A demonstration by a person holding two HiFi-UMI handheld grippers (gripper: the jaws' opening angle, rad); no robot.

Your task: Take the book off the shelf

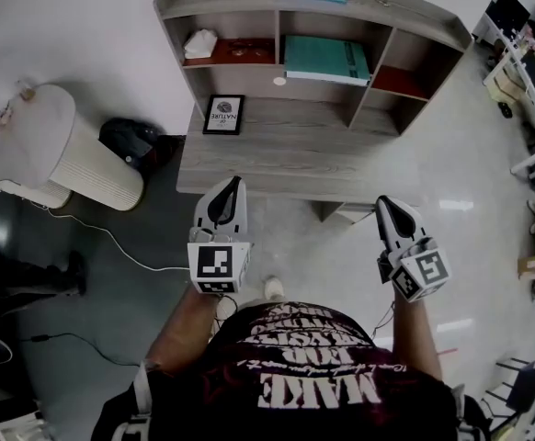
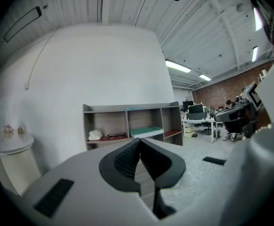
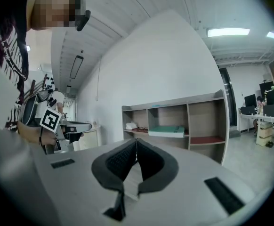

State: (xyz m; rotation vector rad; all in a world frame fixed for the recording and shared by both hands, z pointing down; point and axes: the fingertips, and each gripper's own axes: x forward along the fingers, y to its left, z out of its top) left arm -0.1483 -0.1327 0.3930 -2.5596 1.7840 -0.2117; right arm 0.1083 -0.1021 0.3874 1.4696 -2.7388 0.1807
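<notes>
A teal book (image 1: 326, 59) lies flat in the middle compartment of the grey wooden desk shelf (image 1: 405, 18), also seen as the book (image 2: 146, 131) and the book (image 3: 166, 131). My left gripper (image 1: 233, 184) hovers in front of the desk's near edge, its jaws shut with nothing between them. My right gripper (image 1: 382, 204) hangs off the desk's front right corner, jaws likewise shut and empty. Both grippers point toward the shelf from well short of it, as the left gripper (image 2: 140, 141) and the right gripper (image 3: 136, 141) show.
A framed sign (image 1: 223, 115) stands on the desk top (image 1: 286, 150). The left compartment holds a white object (image 1: 199, 44) and glasses (image 1: 242, 51) on a red liner. A white round cabinet (image 1: 47, 150) and a black bag (image 1: 131, 141) sit left of the desk. Office desks (image 1: 534, 81) stand far right.
</notes>
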